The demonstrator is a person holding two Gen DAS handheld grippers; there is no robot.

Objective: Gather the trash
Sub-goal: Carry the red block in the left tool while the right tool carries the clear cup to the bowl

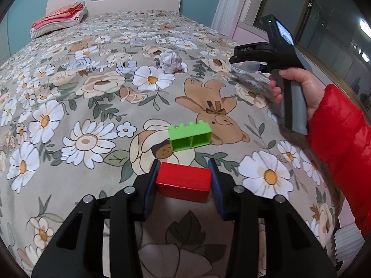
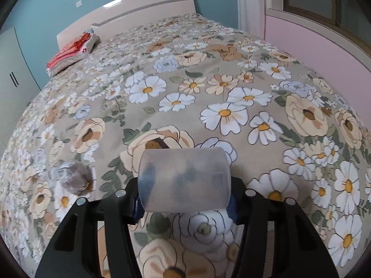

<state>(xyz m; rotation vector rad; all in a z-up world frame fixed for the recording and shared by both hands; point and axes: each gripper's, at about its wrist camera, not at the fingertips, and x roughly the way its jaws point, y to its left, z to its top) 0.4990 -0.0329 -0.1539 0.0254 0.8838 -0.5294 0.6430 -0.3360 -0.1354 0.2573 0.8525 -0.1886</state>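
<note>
In the left wrist view the left gripper (image 1: 184, 181) had its jaws closed on a red block (image 1: 183, 185), the blue pads pressing its two ends and holding it above the flowered bedspread (image 1: 69, 106). Just beyond lay a green toy brick (image 1: 190, 137) on its side, and farther up the bed a crumpled ball of white paper (image 1: 171, 61). This view alone showed the right gripper (image 1: 243, 63) from the side, held by a hand (image 1: 301, 90) in a red sleeve (image 1: 340, 153), with a pale translucent cup (image 1: 248, 66) in its jaws above the bedspread. It also showed a dark window (image 1: 324, 23) at the right. In the right wrist view the same cup (image 2: 184, 180) filled the middle, lying crosswise between the jaws of the right gripper (image 2: 184, 205), which were closed on it at both ends. The paper ball appeared here only as a blurred grey lump (image 2: 75, 180) at the lower left; neither block showed. A folded pink and white pile (image 2: 71, 53) lay by the headboard (image 2: 139, 9).
</note>
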